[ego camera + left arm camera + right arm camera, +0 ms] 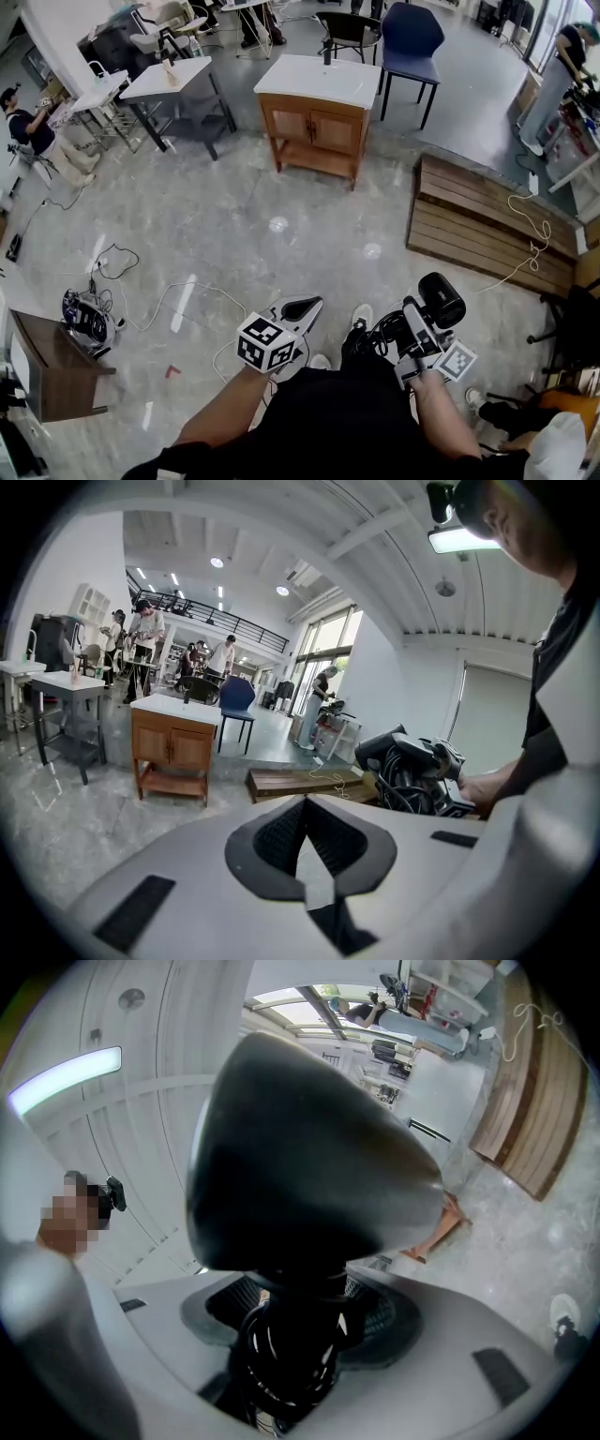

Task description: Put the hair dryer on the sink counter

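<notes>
A black hair dryer (439, 302) with its cord wound round the handle is held upright in my right gripper (412, 330), low at the right of the head view. In the right gripper view the dryer's head (300, 1166) fills the middle, and my right gripper (295, 1309) is shut on the handle. My left gripper (302, 309) is beside it to the left, shut and with nothing in it; in its own view the left gripper (305, 832) shows its pads meeting. The sink counter (319, 80), a wooden cabinet with a white top, stands far ahead across the floor, and the same counter (173, 708) appears in the left gripper view.
A blue chair (410, 37) stands behind the counter. A wooden pallet (487, 225) lies on the floor at right with a white cord on it. A grey table (173, 80) is left of the counter, a small brown table (52, 361) at near left, cables (112, 267) beside it.
</notes>
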